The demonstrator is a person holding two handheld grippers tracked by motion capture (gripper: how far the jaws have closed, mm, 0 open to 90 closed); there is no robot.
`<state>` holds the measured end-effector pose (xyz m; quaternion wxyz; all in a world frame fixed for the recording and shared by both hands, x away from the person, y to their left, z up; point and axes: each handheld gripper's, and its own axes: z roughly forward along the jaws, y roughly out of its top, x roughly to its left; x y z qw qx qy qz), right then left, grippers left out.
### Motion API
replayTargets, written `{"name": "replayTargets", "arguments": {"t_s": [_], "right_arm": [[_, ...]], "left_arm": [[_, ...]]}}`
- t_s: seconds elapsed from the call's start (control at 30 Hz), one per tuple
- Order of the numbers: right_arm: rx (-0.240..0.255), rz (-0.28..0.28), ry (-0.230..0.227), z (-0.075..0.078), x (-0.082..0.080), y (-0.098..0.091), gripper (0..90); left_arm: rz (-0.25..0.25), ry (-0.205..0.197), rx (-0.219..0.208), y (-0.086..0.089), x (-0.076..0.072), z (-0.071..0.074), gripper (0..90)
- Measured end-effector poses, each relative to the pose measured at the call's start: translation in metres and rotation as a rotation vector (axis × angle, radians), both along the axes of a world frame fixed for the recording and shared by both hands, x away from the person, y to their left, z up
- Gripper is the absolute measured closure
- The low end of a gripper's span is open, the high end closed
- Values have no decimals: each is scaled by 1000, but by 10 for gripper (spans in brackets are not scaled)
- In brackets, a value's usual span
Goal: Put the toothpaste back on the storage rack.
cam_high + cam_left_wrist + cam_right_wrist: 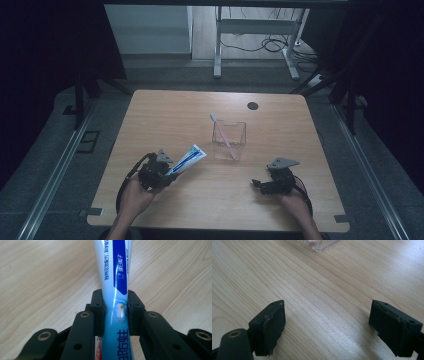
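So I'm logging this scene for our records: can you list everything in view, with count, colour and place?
toothpaste tube: one, white and blue, clamped in the left hand-held gripper, tilted up toward the holder
clear holder: one, transparent, standing near the table's middle
toothbrush: one, pink handle, leaning inside the clear holder, head sticking out at top left
table: one, light wood, with a dark round grommet near its far edge
metal frame: one, grey, on the floor beyond the table, cables near it
left hand-held gripper: one, black, shut on the tube, near left of the table
right hand-held gripper: one, black, jaws wide apart, near right of the table
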<state>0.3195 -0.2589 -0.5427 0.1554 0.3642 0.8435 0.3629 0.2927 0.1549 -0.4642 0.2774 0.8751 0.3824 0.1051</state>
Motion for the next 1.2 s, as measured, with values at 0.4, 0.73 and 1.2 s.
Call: {"name": "replayTargets", "arguments": {"t_s": [0.4,0.73,1.2], "right_arm": [[-1,1,0,0,0,0,136],[-1,1,0,0,0,0,136],[0,0,0,0,0,0,136]], "left_arm": [[12,-35,-61,6,1,20,726],[15,-53,-115,9,5,33,727],[23,-69,-210,11,21,51,728]]}}
